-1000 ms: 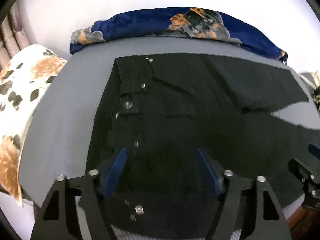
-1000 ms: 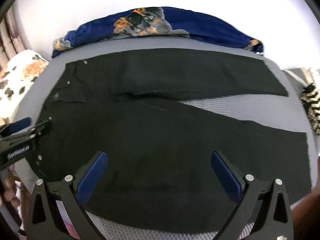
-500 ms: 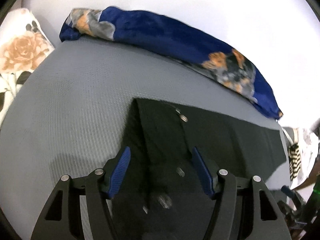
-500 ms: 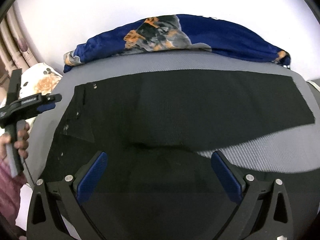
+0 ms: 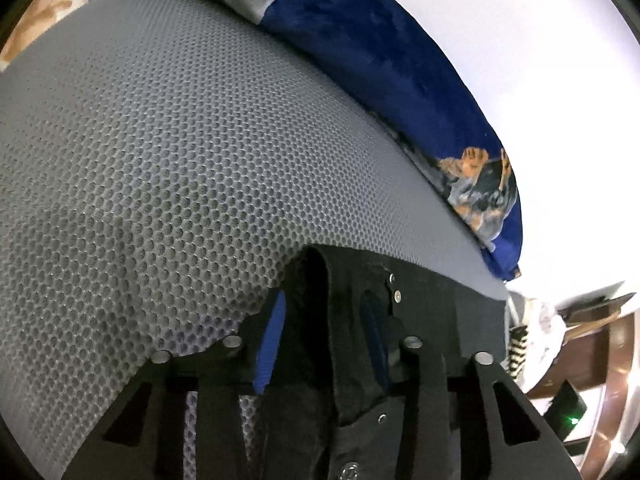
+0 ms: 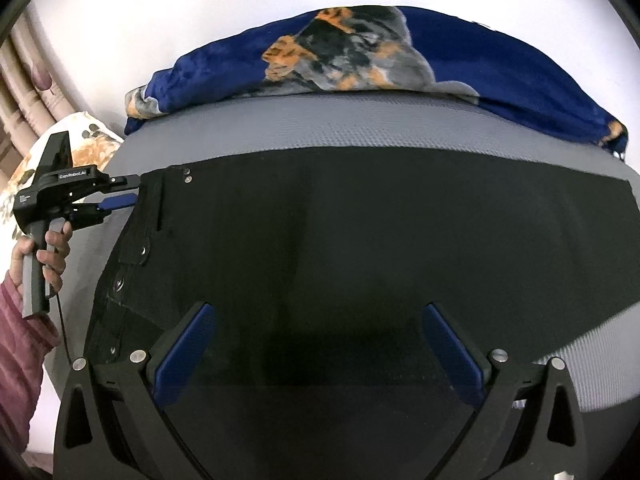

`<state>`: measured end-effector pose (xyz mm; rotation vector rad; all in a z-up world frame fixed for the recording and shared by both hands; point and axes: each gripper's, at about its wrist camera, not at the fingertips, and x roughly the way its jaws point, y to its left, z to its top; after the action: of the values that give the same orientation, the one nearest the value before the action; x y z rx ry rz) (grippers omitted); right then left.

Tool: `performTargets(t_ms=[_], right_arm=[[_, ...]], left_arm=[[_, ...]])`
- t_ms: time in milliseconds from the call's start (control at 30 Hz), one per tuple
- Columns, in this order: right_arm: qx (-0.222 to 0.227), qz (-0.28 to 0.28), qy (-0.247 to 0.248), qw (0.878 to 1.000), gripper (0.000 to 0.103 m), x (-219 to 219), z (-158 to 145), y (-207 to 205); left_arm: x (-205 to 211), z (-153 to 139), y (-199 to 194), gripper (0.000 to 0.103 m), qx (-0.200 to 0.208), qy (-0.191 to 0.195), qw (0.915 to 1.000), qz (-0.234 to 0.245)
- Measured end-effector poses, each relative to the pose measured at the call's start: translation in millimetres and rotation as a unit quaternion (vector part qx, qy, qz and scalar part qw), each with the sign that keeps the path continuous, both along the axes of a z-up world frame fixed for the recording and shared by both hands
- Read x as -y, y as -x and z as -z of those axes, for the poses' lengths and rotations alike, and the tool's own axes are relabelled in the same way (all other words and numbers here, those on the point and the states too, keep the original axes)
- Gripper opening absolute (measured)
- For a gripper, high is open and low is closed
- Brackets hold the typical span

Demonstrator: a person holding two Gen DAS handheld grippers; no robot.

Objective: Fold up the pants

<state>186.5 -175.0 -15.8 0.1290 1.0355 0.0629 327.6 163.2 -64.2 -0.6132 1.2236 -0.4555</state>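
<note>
Black pants (image 6: 340, 248) lie flat on a grey mesh bed surface (image 6: 360, 128), waistband at the left. In the left wrist view, my left gripper (image 5: 324, 308) has its blue pads either side of the far corner of the pants waistband (image 5: 340, 320), with cloth bunched between them; the gap is narrow. In the right wrist view the left gripper (image 6: 124, 194) sits at that far left corner. My right gripper (image 6: 316, 316) is open wide, hovering over the middle of the pants with nothing between its pads.
A blue blanket with orange and grey print (image 6: 380, 60) lies along the far edge by the white wall. A floral pillow (image 6: 84, 148) is at the left. Furniture and clutter (image 5: 560, 340) stand off the bed's right end.
My left gripper has moved forward to the far waistband corner and narrowed around the cloth. The right gripper has shifted toward the waist, still open.
</note>
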Motion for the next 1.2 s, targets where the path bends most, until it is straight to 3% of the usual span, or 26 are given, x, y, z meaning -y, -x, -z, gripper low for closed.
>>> performTargets(t_ms=[100, 433, 667, 867, 1200], right_arm=[[-0.001, -0.009, 0.002, 1.0, 0.103, -3.3, 2.8, -11.4], [0.003, -0.023, 0.003, 1.0, 0.103, -9.7, 3.4, -25.6], [0.01, -0.026, 0.001, 1.0, 0.103, -9.9, 0.8, -23.5], [0.014, -0.027, 0.003, 1.0, 0.103, -7.6, 0.2, -28.5], [0.008, -0.074, -0.002, 0.997, 0.103, 5.2, 7.4, -56.5]], left_arm=[[-5.7, 1.4, 0.0, 0.029, -0.011, 0.014, 0.9998, -0.004], [-9.9, -7.0, 24.1, 0.029, -0.009, 0.052, 0.9986, -0.005], [-9.6, 11.4, 31.1, 0.029, -0.034, 0.06, 0.9976, -0.011], [10.2, 14.2, 11.5, 0.029, -0.032, 0.093, 0.9951, -0.007], [27.8, 18.8, -13.7, 0.029, -0.012, 0.102, 0.9947, -0.008]])
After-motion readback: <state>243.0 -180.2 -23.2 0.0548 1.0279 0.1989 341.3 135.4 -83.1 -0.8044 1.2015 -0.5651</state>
